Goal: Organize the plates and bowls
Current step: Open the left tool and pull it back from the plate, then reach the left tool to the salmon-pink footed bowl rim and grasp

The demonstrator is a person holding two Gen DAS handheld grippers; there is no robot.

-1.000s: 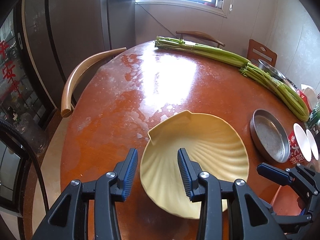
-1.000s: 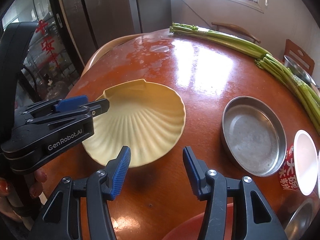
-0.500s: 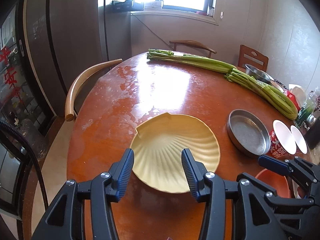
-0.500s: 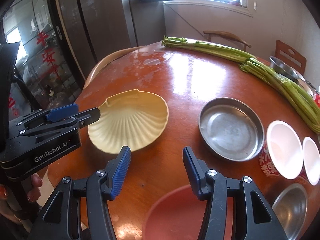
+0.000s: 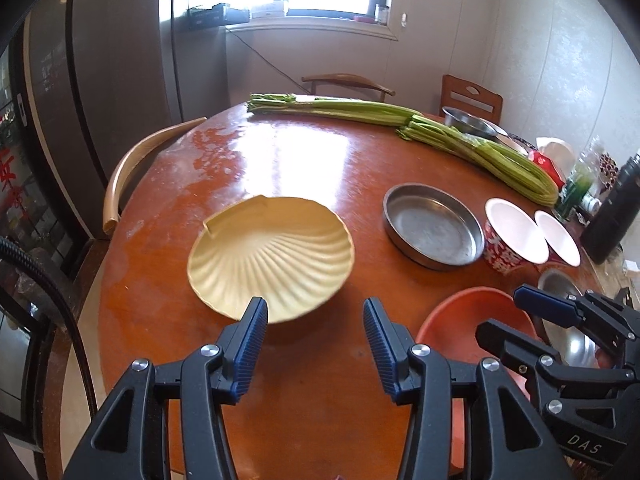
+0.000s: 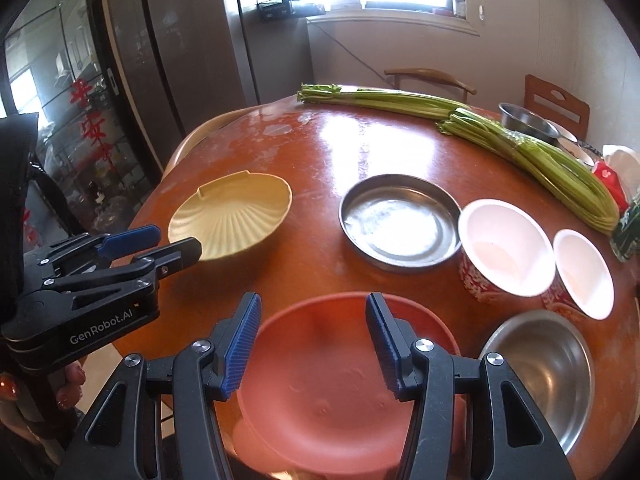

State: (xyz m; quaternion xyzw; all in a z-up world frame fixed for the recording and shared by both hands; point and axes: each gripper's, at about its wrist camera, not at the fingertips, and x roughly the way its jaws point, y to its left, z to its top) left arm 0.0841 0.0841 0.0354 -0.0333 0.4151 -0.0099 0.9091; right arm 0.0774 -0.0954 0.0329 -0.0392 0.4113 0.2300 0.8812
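Fingers: our left fingers [image 5: 250, 336] stand spread with nothing between them, above the bare counter [image 5: 304, 160] just short of the shell plate [image 5: 272, 256]. Our right fingers [image 6: 240, 340] are spread too, holding nothing, over the red bowl [image 6: 344, 380].
Plate: it lies flat near the counter's left side, well apart from the other dishes, with its notched hinge edge pointing away from us.
Other dishes: the steel pan [image 6: 400, 220] sits mid-counter. Two white-lined bowls [image 6: 506, 246] stand side by side to its right. The steel bowl [image 6: 548, 368] is just beside the red bowl at the near edge.
Handling, plate: we judge it stiff, light and probably plastic. The ribbed, glossy face may slip, and the thin rim is low to the counter.
Where to grip: we would pinch the near rim, one finger under the lip and one on top.
Handling, red bowl: it looks light and rigid, and its near wall suits a rim pinch.
Risk: a shallow pinch could let either dish tilt and slide out.
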